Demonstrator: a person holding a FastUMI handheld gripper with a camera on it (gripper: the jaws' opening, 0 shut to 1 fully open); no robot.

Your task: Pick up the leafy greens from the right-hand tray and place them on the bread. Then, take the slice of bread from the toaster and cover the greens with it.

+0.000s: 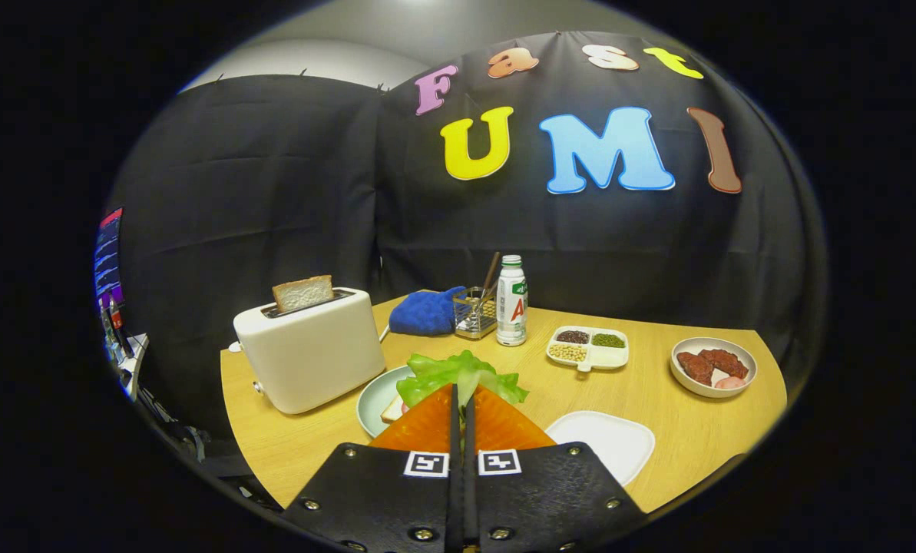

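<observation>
My gripper fingers pinch the leafy greens over the plate, w/ bread probably underneath. Toaster left holds another slice.

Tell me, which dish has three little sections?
The white tray just past the bottle. It has three pockets of beans; the meat bowl, white tray and green plate have none. The tool grips lettuce.

The hand-held gripper points forward, its two fingers pressed nearly together.
</observation>
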